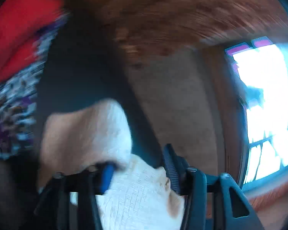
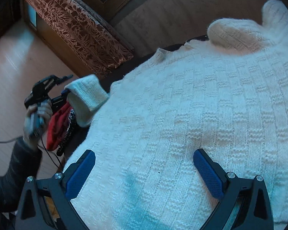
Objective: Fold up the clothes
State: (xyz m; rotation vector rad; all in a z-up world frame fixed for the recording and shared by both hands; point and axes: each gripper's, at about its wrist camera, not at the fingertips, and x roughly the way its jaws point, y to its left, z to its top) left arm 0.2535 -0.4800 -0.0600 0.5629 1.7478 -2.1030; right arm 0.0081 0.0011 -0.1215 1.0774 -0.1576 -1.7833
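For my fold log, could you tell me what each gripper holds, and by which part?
Left gripper grips the white sweater by its sleeve cuff; right gripper is open, holding nothing.

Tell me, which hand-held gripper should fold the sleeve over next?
Probably the left hand-held gripper: it is shut on the sweater sleeve. The right hand-held gripper hovers open and empty over the sweater's body.

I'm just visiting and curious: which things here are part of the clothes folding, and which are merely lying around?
Part of the job:
- white knit sweater
- its sleeve, held in the left gripper
- right gripper, open over the sweater

Just lying about:
- red cloth
- patterned curtain
- window
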